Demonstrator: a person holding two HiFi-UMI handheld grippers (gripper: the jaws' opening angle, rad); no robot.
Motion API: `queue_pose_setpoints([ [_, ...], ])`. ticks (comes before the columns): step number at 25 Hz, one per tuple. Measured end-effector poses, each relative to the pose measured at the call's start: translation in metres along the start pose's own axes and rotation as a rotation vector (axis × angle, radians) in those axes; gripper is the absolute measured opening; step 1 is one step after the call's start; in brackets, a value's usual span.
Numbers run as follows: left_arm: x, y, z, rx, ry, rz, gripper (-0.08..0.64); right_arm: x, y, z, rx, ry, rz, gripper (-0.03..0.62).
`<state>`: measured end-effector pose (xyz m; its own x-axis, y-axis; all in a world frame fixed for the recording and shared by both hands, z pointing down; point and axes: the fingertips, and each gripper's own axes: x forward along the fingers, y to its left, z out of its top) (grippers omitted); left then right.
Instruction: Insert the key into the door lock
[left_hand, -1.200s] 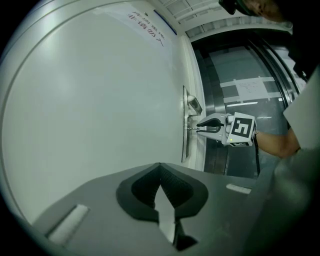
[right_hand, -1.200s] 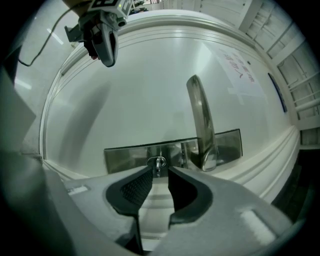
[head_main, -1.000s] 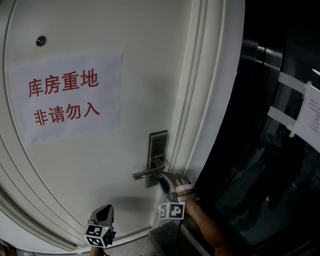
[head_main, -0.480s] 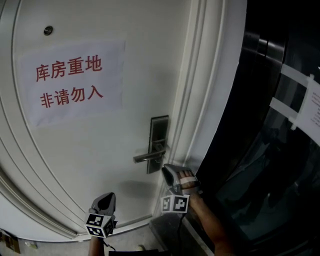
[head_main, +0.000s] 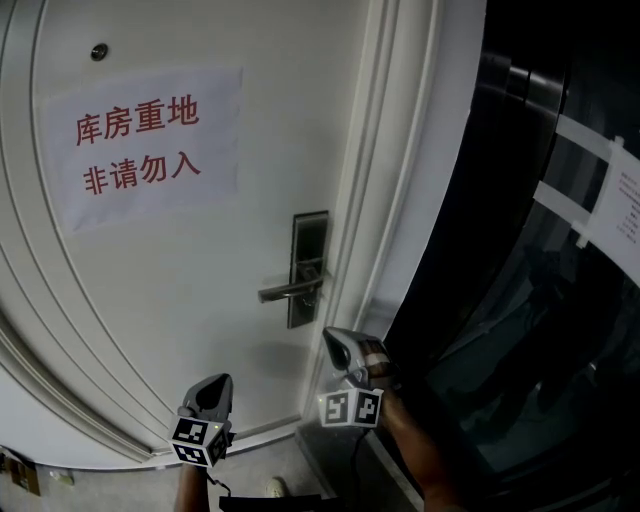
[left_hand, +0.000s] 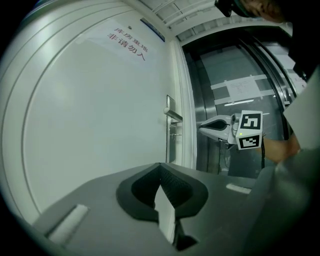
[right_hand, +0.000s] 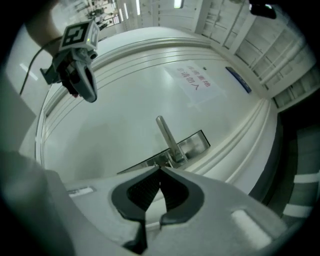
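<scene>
The white door (head_main: 200, 300) carries a metal lock plate (head_main: 310, 238) with a lever handle (head_main: 285, 291). In the left gripper view a small key-like stub (left_hand: 175, 134) sticks out of the plate under the handle (left_hand: 175, 116). My right gripper (head_main: 334, 341) hangs just below and right of the handle, apart from it. Its jaws have just been closing and now stand shut with nothing between them (right_hand: 160, 170). The lock plate (right_hand: 194, 144) lies straight ahead of them. My left gripper (head_main: 212, 388) sits lower left, shut, tips together (left_hand: 160, 166), nothing seen held.
A paper sign (head_main: 140, 150) with red print is taped high on the door. The white door frame (head_main: 400, 200) runs down the right of the lock. Beyond it stands a dark glossy wall (head_main: 540, 320) with a taped white sheet (head_main: 622, 210).
The right gripper has drawn back from the handle, which it nearly touched before, and now sits lower and apart. The left gripper stays low at the left.
</scene>
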<state>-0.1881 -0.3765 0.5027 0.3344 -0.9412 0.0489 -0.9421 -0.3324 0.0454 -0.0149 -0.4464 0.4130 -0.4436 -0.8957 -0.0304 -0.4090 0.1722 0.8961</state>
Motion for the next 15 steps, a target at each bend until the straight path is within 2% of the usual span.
queue_pose_setpoints([
  [6,-0.008,-0.021,0.005,0.014,-0.004,-0.014,0.003,-0.028,-0.014,0.004,0.282,-0.049,-0.002,0.002],
  [10,-0.015,-0.033,0.007,0.022,-0.010,-0.018,0.003,-0.042,-0.012,-0.011,0.555,-0.089,0.022,0.002],
  [13,-0.019,-0.043,0.007,0.027,-0.008,-0.021,0.003,-0.051,-0.002,-0.027,0.773,-0.070,0.058,0.002],
  [15,-0.022,-0.049,0.006,0.029,-0.007,-0.020,0.003,-0.059,0.006,-0.035,0.884,-0.054,0.076,0.002],
])
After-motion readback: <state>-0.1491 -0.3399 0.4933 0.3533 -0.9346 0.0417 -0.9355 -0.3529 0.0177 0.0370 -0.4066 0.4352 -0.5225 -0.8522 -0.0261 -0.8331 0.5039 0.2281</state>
